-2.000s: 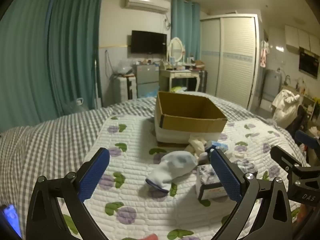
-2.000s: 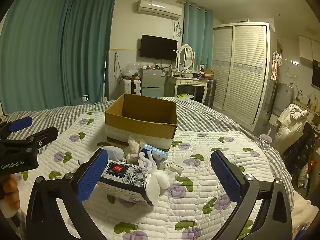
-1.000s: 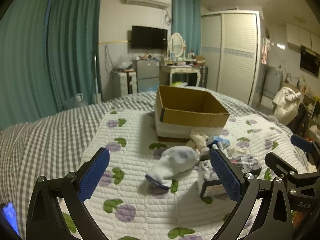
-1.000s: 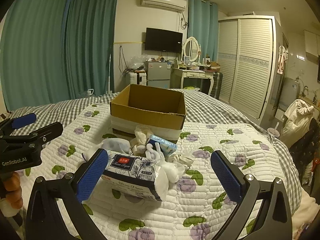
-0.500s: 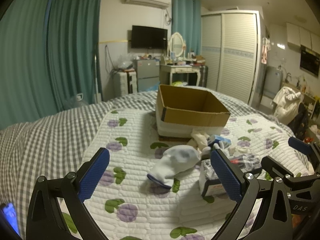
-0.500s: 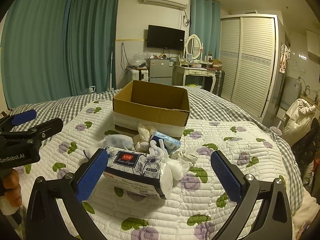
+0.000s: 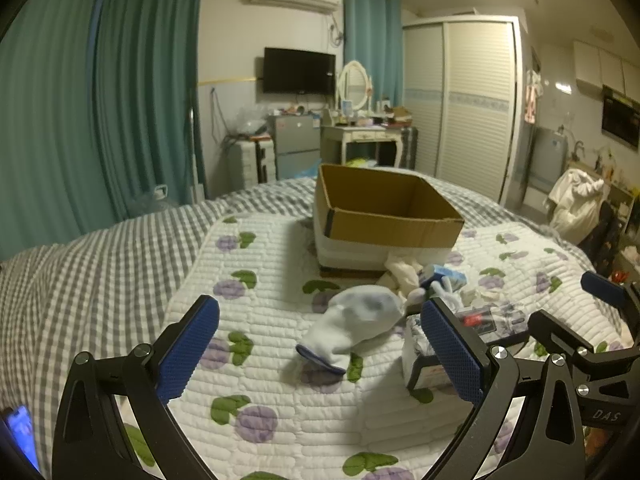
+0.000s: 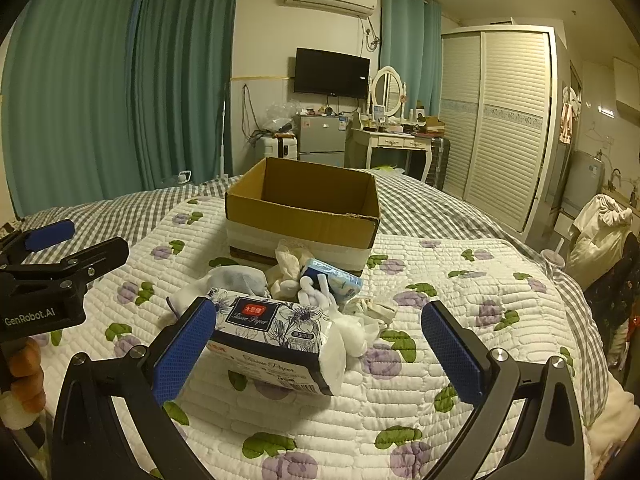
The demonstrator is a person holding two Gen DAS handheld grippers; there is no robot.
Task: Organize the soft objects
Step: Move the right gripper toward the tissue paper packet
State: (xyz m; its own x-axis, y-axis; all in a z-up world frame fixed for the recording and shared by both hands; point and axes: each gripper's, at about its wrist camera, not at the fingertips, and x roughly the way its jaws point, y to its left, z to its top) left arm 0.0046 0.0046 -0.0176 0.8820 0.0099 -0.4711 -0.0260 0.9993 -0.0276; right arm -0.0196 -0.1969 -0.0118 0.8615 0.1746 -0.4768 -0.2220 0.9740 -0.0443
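Both grippers hang over a bed covered by a white quilt printed with purple flowers, which lies on a grey checked sheet. The left gripper has its jaws spread wide and holds nothing; a pale blue-white sock lies on the quilt between its blue pads, touching neither. The right gripper is likewise wide open and empty. A tissue pack with a dark floral wrapper rests on the quilt just inside its left pad; whether pad and pack touch I cannot tell. Behind the pack, toward the far edge of the quilt, sits a loose heap: the sock, a cream cloth, a small blue packet and a white knotted piece, with crumpled white tissue spilling from the pack's right end. An open cardboard box stands at the quilt's far edge, just behind the heap, with the cream cloth against its front wall; nothing shows inside it from either view. In the right wrist view the left gripper shows at the left edge with fingers of the hand holding it.
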